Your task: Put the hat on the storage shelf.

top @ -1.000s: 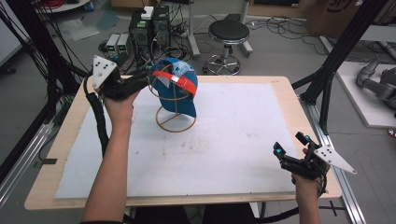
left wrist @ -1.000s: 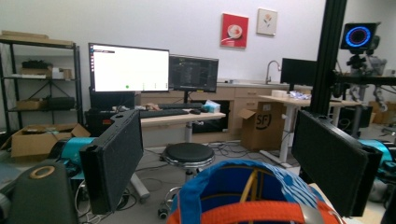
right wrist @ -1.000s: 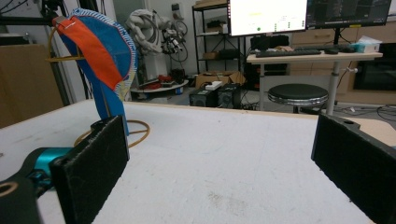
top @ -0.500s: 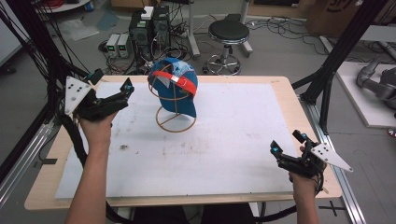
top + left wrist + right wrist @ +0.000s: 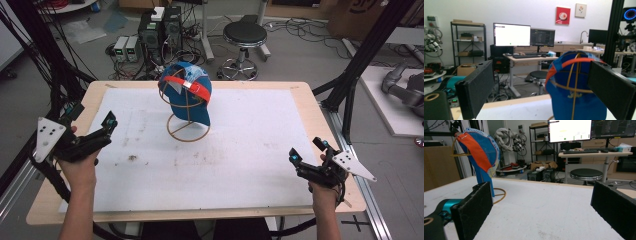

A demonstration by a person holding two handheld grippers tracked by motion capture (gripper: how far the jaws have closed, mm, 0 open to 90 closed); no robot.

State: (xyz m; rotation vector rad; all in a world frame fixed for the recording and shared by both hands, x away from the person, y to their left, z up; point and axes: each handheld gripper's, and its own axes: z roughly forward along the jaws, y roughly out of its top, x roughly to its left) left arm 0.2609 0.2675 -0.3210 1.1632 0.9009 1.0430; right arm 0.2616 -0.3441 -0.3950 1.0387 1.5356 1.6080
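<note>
Blue fabric cap with an orange band (image 5: 187,92) sits draped over a head-shaped stand of thin brass-coloured wire (image 5: 186,131), which rests on its ring base on the white mat-covered wooden surface (image 5: 240,150), near the middle of the far edge. Being cloth, the cap will likely be light and soft, folding wherever it is pinched; it looks neither fragile nor slippery. The stand also seems light and could tip or slide if the cap is tugged sideways, so lifting the cap straight up off the wire would be the safer way. A good place to take hold is probably the stiffer brim or the lower hem of the crown, where the fabric hangs free of the wire; pinching over a wire rib risks catching the stand as well.

The left hand-held gripper (image 5: 102,131) hovers over the left edge of the surface, well apart from the cap, jaws spread wide and holding nothing; in the left gripper view the cap appears between and beyond its jaws. The right hand-held gripper (image 5: 300,162) is by the near right corner, jaws likewise spread and empty.
</note>
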